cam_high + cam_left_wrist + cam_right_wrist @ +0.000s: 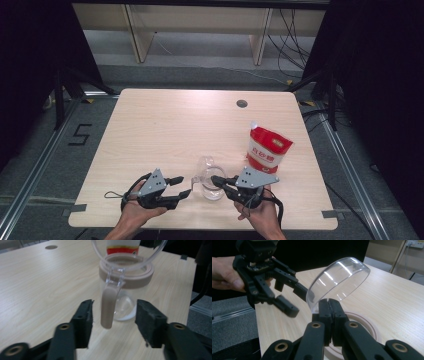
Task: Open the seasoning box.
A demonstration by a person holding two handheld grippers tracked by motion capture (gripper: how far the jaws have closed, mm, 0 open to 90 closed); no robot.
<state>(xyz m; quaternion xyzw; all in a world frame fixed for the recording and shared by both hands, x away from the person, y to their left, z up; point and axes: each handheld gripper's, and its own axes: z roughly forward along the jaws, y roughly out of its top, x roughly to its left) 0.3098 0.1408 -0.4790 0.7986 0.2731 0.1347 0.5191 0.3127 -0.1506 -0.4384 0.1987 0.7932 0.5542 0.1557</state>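
A clear glass jar [212,191] with a beige ring [126,276] stands near the table's front edge. Its clear domed lid [337,280] is tipped up. My right gripper [217,181] comes from the right, and its jaws [328,306] are shut on the lid's lower edge, just above the ring [364,325]. My left gripper [183,186] is at the jar's left and is open. The beige latch tab [108,306] hangs between its jaws [115,308] without touching either pad. The left gripper [297,301] appears in the right gripper view with its jaws apart.
A red and white pouch [267,147] stands upright just behind and right of the jar. A round cable hole [242,104] sits in the tabletop [165,130] at the back. The table's front edge lies close under both hands.
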